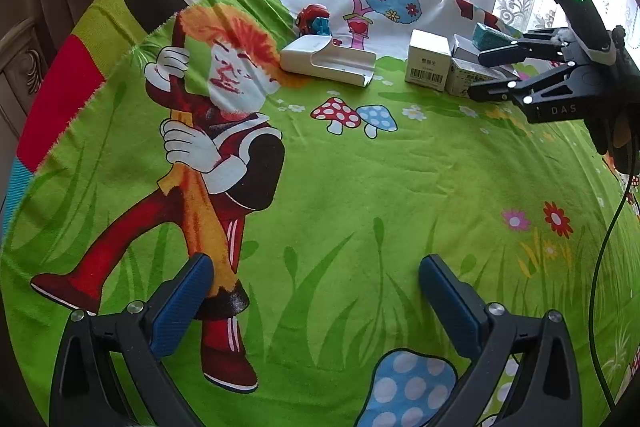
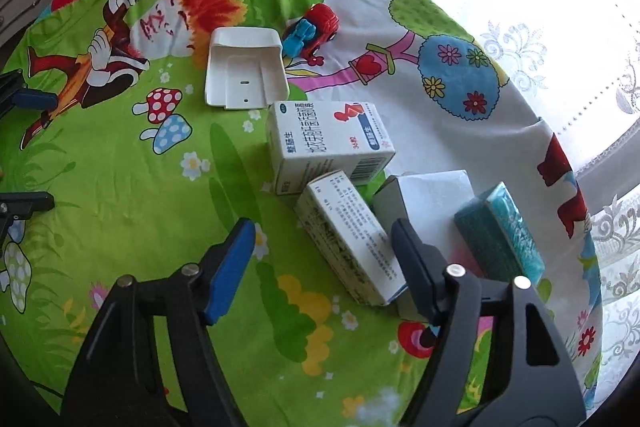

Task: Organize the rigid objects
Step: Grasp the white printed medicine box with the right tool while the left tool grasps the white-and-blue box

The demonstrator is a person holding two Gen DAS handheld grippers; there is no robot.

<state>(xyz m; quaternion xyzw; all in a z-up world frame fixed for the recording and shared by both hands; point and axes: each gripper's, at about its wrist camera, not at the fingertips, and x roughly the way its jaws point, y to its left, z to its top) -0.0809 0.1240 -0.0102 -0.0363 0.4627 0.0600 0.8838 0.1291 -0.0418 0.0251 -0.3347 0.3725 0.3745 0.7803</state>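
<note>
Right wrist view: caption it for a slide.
Right gripper open around a white carton among boxes on a cartoon-print cloth.

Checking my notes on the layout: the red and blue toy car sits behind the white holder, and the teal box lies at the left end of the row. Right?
Not quite. The toy car is behind the white holder, but the teal box lies at the right end, as the right wrist view shows.

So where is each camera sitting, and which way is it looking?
Left wrist view: sits on the left gripper, looking down across the cartoon tablecloth toward the window; its own open blue-padded fingers show, plus the right gripper by the boxes.
Right wrist view: sits on the right gripper, looking down at a medicine box between its fingers.
Both show the white holder and red toy car.
</note>
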